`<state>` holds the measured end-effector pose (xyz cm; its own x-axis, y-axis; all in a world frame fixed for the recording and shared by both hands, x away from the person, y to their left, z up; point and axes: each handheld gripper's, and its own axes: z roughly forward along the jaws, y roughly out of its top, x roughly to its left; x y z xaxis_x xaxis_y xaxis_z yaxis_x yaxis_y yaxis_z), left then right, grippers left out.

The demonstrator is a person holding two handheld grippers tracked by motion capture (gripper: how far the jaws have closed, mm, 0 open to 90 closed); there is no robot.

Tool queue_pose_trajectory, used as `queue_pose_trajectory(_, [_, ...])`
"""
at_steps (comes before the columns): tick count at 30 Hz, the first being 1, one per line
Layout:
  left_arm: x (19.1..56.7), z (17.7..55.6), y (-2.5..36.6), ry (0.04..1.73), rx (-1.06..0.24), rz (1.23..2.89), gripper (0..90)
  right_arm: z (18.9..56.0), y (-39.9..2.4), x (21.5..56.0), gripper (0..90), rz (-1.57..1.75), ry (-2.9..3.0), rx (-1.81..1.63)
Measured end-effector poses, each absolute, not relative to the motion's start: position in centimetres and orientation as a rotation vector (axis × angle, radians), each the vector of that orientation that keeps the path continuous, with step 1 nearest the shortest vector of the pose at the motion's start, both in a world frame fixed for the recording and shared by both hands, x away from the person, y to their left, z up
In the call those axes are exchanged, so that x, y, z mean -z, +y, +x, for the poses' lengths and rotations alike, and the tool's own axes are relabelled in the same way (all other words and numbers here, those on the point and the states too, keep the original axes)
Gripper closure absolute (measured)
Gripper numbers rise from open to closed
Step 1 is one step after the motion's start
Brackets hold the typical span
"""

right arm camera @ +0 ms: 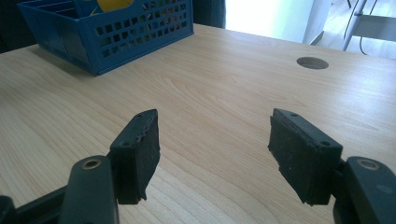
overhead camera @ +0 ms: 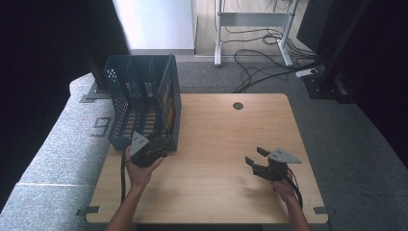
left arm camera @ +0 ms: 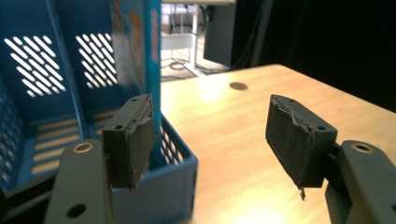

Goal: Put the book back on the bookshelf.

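On the pale wooden table [overhead camera: 226,139], the blue perforated plastic file rack [overhead camera: 144,103] at the left holds an upright colourful book [left arm camera: 135,44] with unreadable print, the left gripper [left arm camera: 212,135] spread empty at its front corner, the right gripper [right arm camera: 215,149] released over bare wood.

The left black two-jaw gripper [overhead camera: 153,150], carried on a bare forearm, is standing with its jaws parted around nothing, while the right black two-jaw gripper [overhead camera: 256,160] is hovering with jaws gaping wide and empty.
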<state>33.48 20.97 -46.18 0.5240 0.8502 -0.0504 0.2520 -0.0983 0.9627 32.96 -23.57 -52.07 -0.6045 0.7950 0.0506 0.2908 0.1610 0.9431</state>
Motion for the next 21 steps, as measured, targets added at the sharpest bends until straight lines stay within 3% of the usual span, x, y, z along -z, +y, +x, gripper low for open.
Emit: queue_pose_trajectory(21, [51.0,29.0,20.9,0.894,-0.507,1.794,33.0,33.0,-23.5,52.5,32.7,1.038,2.002,-1.425])
